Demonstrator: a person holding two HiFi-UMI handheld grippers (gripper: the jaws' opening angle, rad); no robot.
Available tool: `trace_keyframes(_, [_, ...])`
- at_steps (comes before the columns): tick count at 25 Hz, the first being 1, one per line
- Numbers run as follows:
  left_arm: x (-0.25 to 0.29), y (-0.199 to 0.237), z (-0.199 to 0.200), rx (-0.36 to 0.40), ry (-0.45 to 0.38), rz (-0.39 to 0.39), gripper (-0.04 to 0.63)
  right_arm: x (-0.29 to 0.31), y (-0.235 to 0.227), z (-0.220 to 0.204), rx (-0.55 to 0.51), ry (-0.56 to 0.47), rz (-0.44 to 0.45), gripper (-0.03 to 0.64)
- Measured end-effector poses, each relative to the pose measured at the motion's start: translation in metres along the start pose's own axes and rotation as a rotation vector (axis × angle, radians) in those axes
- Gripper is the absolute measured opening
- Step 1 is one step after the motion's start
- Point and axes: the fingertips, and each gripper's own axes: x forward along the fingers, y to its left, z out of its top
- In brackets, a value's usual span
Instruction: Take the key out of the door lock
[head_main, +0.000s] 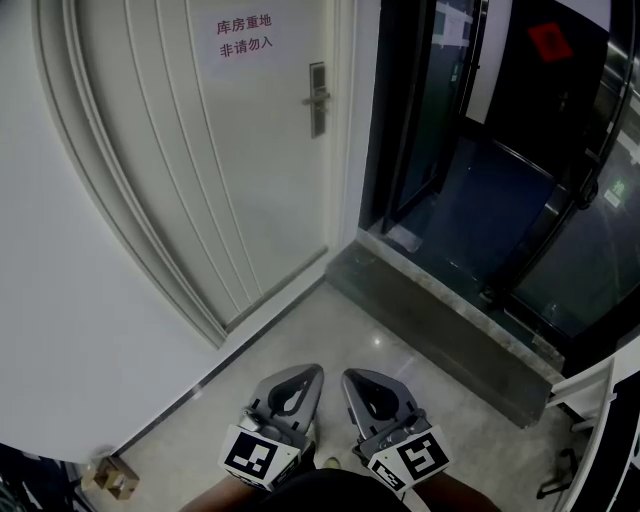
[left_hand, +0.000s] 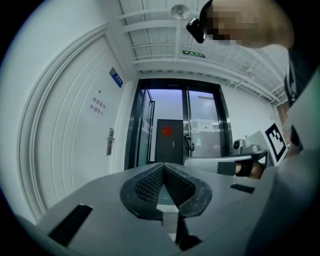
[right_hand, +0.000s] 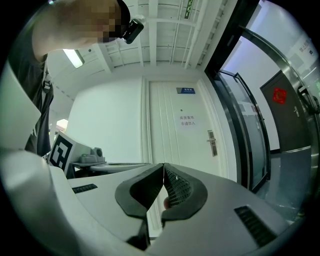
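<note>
A white door (head_main: 220, 150) stands closed ahead on the left, with a metal lock plate and lever handle (head_main: 317, 98) on its right edge. The same handle (left_hand: 110, 141) shows small in the left gripper view, and the handle (right_hand: 212, 143) shows in the right gripper view. No key can be made out at this distance. My left gripper (head_main: 308, 374) and right gripper (head_main: 352, 379) are held side by side low in the head view, far short of the door. Both are shut with nothing between the jaws.
A paper sign with red print (head_main: 245, 36) hangs on the door. Right of the door a dark glass entrance (head_main: 500, 150) sits behind a raised stone threshold (head_main: 440, 320). A small cardboard box (head_main: 115, 477) lies on the floor at lower left.
</note>
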Motion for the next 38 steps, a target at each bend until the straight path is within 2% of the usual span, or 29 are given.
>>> trace_keyframes(5, [0.027, 0.017, -0.002, 0.013, -0.028, -0.032, 0.005, 0.021, -0.023, -0.004, -0.004, -0.004, -0.023, 0.012])
trace_keyframes(9, [0.054, 0.054, -0.003, 0.008, -0.015, -0.029, 0.005, 0.060, -0.043, -0.002, -0.009, -0.017, -0.037, 0.012])
trace_keyframes(16, [0.099, 0.112, 0.001, 0.010, -0.016, -0.068, 0.005, 0.127, -0.077, 0.001, -0.005, -0.028, -0.075, 0.012])
trace_keyframes(23, [0.131, 0.150, 0.005, 0.004, -0.017, -0.085, 0.005, 0.172, -0.100, 0.004, -0.012, -0.030, -0.081, 0.012])
trace_keyframes(31, [0.173, 0.176, 0.002, 0.004, -0.019, -0.054, 0.005, 0.206, -0.139, 0.001, -0.013, -0.034, -0.052, 0.012])
trace_keyframes(38, [0.242, 0.197, 0.003, 0.003, -0.011, -0.001, 0.005, 0.242, -0.206, 0.006, -0.002, -0.035, 0.001, 0.012])
